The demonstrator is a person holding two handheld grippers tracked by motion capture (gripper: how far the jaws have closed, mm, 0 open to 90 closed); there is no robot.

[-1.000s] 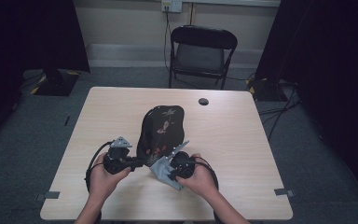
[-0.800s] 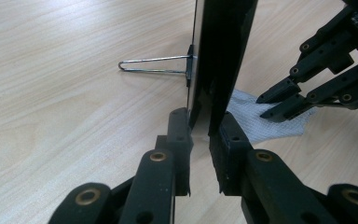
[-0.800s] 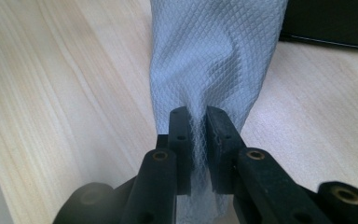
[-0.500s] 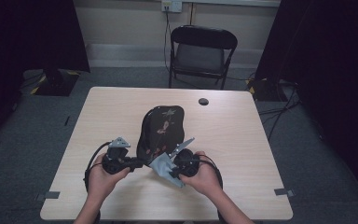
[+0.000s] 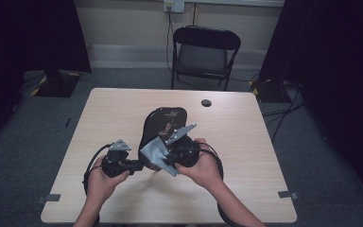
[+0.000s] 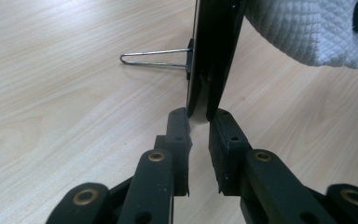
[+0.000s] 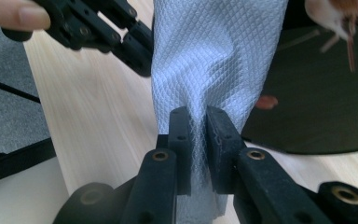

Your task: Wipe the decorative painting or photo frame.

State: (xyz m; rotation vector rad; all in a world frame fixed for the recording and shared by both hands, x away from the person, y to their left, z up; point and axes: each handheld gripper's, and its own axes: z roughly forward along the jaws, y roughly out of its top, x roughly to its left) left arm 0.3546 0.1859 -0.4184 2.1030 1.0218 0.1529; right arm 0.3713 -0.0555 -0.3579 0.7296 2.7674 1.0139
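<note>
Left tongs (image 6: 198,123) clamped on the edge of a black board (image 5: 163,127) standing tilted on the wooden surface (image 5: 246,142), right tongs (image 7: 196,119) pinching a white quilted cloth (image 7: 214,60) just beside the board, binder clip (image 6: 156,58) on the board's edge

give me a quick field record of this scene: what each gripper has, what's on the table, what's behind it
left hand-held gripper: shut on the edge of the black board
right hand-held gripper: shut on the white cloth, holding it up beside the board
black board: dark, patterned top, a wire clip at its edge
table: light wood, with a small dark round thing near the far edge
behind table: black folding chair
</note>
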